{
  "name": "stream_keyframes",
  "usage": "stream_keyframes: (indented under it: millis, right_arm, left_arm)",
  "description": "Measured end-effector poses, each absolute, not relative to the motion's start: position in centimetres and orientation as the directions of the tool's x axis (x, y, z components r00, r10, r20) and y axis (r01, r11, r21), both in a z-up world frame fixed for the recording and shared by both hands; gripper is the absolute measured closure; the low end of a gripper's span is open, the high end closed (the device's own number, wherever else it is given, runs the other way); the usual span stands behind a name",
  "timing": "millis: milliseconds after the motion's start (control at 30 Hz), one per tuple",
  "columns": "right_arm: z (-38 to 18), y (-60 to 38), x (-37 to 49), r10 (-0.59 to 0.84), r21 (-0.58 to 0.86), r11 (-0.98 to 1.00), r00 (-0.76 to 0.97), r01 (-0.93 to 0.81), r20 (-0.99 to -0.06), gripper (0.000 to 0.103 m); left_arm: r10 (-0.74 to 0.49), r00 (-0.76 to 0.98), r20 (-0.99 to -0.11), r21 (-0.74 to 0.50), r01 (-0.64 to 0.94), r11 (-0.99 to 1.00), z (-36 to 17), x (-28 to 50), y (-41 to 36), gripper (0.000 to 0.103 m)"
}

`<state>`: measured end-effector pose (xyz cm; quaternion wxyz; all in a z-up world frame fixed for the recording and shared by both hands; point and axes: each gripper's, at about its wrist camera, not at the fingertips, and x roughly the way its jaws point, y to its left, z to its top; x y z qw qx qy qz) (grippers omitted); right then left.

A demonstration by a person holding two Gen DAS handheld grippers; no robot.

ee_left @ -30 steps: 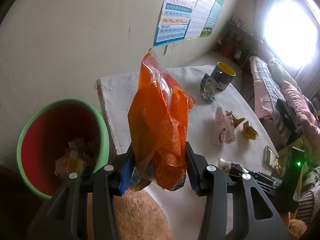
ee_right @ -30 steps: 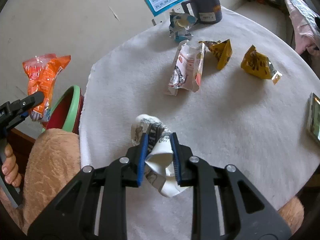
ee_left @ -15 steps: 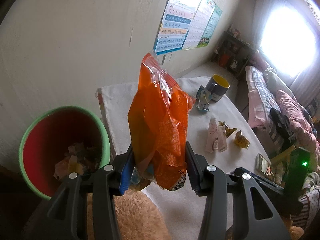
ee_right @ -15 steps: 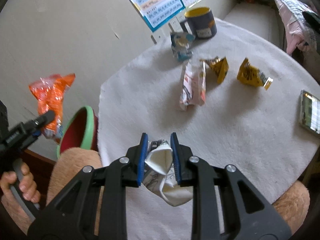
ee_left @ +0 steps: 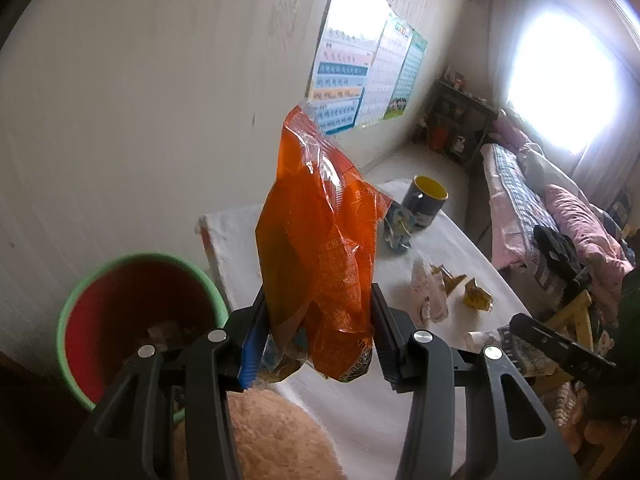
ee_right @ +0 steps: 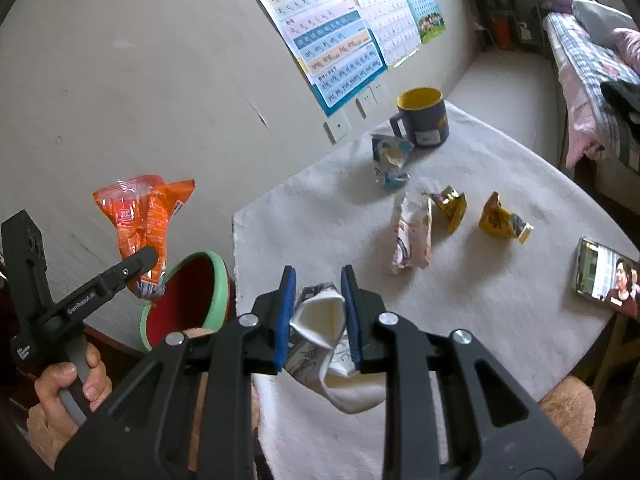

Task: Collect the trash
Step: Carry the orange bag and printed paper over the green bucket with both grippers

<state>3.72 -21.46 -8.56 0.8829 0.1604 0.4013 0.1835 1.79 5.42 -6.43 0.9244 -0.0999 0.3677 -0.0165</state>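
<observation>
The crinkled orange plastic snack bag (ee_left: 320, 248) is standing upright between the blue-padded fingers (ee_left: 252, 344) of the left gripper (ee_left: 316, 344), which is closed on the bag's lower part. Below and to the left of this gripper, a round bin with a green rim and red interior (ee_left: 76, 300) is sitting beside the table edge, with scraps lying at its bottom. In the right wrist view the same bag (ee_right: 144, 220) is hanging above the bin (ee_right: 218, 280), off to the left of the right gripper (ee_right: 318, 320).

The right gripper is pinching a crumpled white paper wrapper (ee_right: 332, 344) between its blue pads, holding it above the near edge of the white cloth-covered table (ee_right: 500, 320).

Ahead of the right gripper, a white and pink wrapper (ee_right: 412, 236) is lying on the cloth, with two yellow foil wrappers (ee_right: 452, 206) (ee_right: 502, 222) just to its right. Farther ahead, a crumpled blue and white wrapper (ee_right: 390, 160) is lying just in front of a dark blue mug with a yellow interior (ee_right: 424, 122). To the far right, a phone with a lit screen (ee_right: 604, 274) is resting near the table's edge. The person's left hand (ee_right: 68, 380) is gripping the left gripper's handle.
</observation>
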Motion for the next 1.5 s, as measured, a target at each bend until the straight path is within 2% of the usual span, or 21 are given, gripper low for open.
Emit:
stream_keyframes:
  millis: [533, 1033, 1500]
  right_arm:
    - [-6.8, -16.4, 4.6, 0.458, 0.383, 0.887, 0.603, -0.26, -0.653, 0.079]
    - [-7.1, -9.3, 6.2, 0.521, 0.372, 0.852, 0.539, -0.368, -0.662, 0.079]
    - [-7.1, -2.6, 7.6, 0.569, 0.361, 0.812, 0.485, -0.459, -0.663, 0.079]
  left_arm:
    - [-0.069, 0.745, -0.664, -0.215, -0.101, 0.972, -6.5, 1.0, 9.8, 0.058]
    - [0.027, 0.7, -0.714, -0.216, -0.257, 0.942, -9.4, 0.3, 16.4, 0.058]
    - [0.07, 0.665, -0.743, -0.22, -0.342, 0.914, -11.5, -0.2, 20.0, 0.058]
